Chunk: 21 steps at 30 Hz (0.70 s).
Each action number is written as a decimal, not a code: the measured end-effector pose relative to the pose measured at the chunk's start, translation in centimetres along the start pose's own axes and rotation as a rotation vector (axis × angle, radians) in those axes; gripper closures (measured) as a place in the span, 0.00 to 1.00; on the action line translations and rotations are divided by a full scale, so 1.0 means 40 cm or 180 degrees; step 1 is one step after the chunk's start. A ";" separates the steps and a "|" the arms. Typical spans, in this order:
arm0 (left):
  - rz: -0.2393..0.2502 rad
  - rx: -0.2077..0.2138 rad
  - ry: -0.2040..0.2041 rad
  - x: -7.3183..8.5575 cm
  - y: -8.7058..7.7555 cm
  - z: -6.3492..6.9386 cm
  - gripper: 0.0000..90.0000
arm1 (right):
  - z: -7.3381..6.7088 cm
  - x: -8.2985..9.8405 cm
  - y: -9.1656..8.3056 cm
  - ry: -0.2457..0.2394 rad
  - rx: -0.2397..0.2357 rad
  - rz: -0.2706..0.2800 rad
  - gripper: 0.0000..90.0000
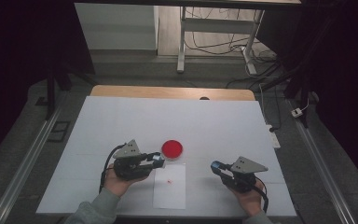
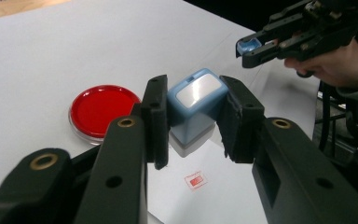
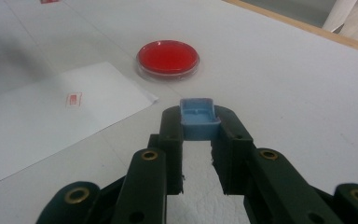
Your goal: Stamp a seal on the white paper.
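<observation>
My left gripper (image 1: 157, 160) is shut on a light-blue stamp (image 2: 196, 105) with a silver label, held just above a white sheet of paper (image 1: 169, 191). On that sheet, below the stamp, is a small red stamped mark (image 2: 195, 181). A round red ink pad (image 1: 172, 148) lies just beyond the sheet's far edge. To the right, my right gripper (image 1: 216, 166) is shut on the stamp's small blue cap (image 3: 198, 119), a little above the table. In the right gripper view the ink pad (image 3: 168, 58) and the mark (image 3: 73, 99) lie ahead and to the left.
The white table top (image 1: 121, 121) ends in a wooden strip (image 1: 168, 92) at the far side. Beyond it stand a desk frame (image 1: 182, 42) and floor cables. A power strip (image 1: 274, 137) lies off the table's right edge.
</observation>
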<state>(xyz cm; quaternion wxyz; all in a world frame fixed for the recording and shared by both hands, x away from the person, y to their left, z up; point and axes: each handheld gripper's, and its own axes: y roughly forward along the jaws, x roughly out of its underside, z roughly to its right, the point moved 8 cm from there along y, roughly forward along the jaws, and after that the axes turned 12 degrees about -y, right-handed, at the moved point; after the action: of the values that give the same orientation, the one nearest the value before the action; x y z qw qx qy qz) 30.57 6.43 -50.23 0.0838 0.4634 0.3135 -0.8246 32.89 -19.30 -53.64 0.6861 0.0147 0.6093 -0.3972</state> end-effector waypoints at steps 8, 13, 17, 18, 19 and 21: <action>0.0046 0.0024 -0.0021 -0.013 -0.003 0.005 0.73 | -0.006 -0.001 0.007 -0.0018 -0.0005 -0.0025 0.82; 0.0071 0.0050 -0.0043 -0.017 -0.006 0.005 0.73 | -0.010 -0.002 0.013 -0.0035 -0.0037 -0.0023 0.82; 0.0106 0.0099 -0.0042 -0.021 -0.010 0.007 0.72 | -0.016 -0.003 0.018 -0.0053 -0.0064 -0.0027 0.82; 0.0108 0.0096 -0.0040 -0.022 -0.010 0.006 0.73 | -0.017 -0.003 0.019 -0.0054 -0.0065 -0.0031 0.82; 0.0111 0.0099 -0.0042 -0.023 -0.011 0.006 0.73 | -0.017 -0.003 0.019 -0.0057 -0.0068 -0.0032 0.82; 0.0117 0.0104 -0.0048 -0.024 -0.011 0.007 0.73 | -0.017 -0.003 0.020 -0.0064 -0.0071 -0.0029 0.82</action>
<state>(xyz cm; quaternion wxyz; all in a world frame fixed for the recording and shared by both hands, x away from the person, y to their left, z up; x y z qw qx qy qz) 30.72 6.47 -49.14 0.0937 0.4642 0.2908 -0.8314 32.77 -18.32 -54.09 0.6906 0.0002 0.6068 -0.3936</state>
